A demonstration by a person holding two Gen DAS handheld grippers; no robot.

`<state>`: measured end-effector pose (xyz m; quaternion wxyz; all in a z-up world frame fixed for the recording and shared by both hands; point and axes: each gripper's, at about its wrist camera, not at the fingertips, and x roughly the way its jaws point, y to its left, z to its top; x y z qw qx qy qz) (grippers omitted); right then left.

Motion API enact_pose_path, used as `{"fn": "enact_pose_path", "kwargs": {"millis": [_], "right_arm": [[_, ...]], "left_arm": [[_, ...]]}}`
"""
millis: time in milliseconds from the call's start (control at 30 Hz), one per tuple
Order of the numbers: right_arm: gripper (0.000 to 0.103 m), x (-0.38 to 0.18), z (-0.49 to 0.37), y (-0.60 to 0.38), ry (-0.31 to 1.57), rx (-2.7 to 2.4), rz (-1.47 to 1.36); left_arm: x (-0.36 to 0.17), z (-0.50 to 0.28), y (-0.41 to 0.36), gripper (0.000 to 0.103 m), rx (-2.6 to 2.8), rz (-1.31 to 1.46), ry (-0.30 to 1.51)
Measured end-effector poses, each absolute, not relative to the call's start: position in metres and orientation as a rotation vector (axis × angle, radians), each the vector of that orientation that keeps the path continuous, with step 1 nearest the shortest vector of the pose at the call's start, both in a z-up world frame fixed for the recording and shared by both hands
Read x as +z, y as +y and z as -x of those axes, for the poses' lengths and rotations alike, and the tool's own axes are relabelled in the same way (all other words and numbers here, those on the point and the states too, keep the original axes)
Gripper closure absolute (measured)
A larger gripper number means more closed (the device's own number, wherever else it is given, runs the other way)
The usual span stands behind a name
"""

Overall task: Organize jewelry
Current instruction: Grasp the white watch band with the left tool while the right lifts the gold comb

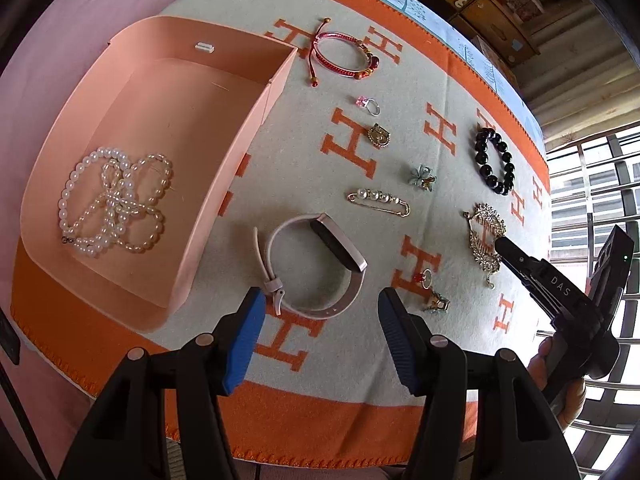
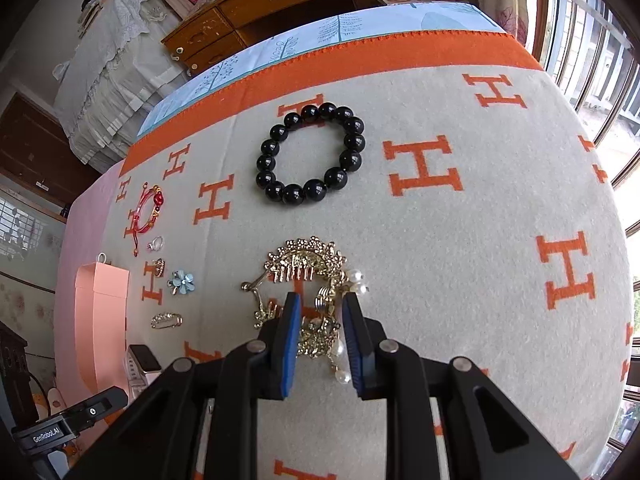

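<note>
Early in the task: only the pearls (image 1: 114, 202) lie in the pink box (image 1: 224, 184), while about 10 pieces sit on the blanket (image 1: 400, 344) well apart from it, including the watch (image 1: 320, 264), pearl pin (image 1: 378, 202), black bracelet (image 2: 311, 155), red bracelet (image 1: 342, 56), rings and brooches. Left gripper (image 1: 322, 316) hangs with jaws apart just over the watch's near edge, touching nothing I can see. Right gripper (image 2: 321, 320) has its jaws narrowed around the gold comb (image 2: 304, 276); the pads look about on it, but firm contact can't be told, so it's likely next for the box.
</note>
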<state>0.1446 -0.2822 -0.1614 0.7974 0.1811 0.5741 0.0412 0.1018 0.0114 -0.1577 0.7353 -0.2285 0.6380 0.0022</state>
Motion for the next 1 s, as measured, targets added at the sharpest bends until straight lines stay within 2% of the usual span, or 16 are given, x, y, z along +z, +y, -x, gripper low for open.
{"fn": "enact_pose_path", "kwargs": {"millis": [100, 200, 400, 500, 533, 567, 600, 767, 1000], "right_arm": [[0.088, -0.167, -0.148, -0.279, 1.244, 0.086, -0.377], [0.091, -0.166, -0.148, -0.276, 1.231, 0.069, -0.35], [0.091, -0.167, -0.146, -0.275, 1.21, 0.066, -0.347], [0.092, -0.167, -0.144, -0.276, 1.208, 0.07, -0.359], [0.092, -0.167, -0.143, -0.277, 1.207, 0.072, -0.363], [0.092, -0.167, -0.143, -0.278, 1.206, 0.074, -0.369], [0.092, -0.167, -0.142, -0.278, 1.205, 0.076, -0.377], [0.092, -0.165, -0.136, -0.282, 1.197, 0.108, -0.436], [0.092, -0.137, -0.12, -0.272, 1.138, 0.171, -0.453]], "left_arm": [[-0.163, -0.105, 0.014, 0.047, 0.015, 0.51, 1.412], [-0.168, -0.109, 0.014, 0.053, 0.019, 0.507, 1.425], [-0.177, -0.113, 0.013, 0.059, 0.047, 0.484, 1.441], [-0.184, -0.114, 0.014, 0.069, 0.054, 0.478, 1.462], [-0.183, -0.114, 0.014, 0.076, 0.058, 0.47, 1.448], [-0.185, -0.116, 0.012, 0.092, 0.055, 0.466, 1.449], [-0.188, -0.116, 0.012, 0.094, 0.043, 0.48, 1.456], [-0.184, -0.113, 0.012, 0.096, 0.026, 0.472, 1.394], [-0.151, -0.106, 0.013, 0.096, -0.045, 0.479, 1.31]]}}
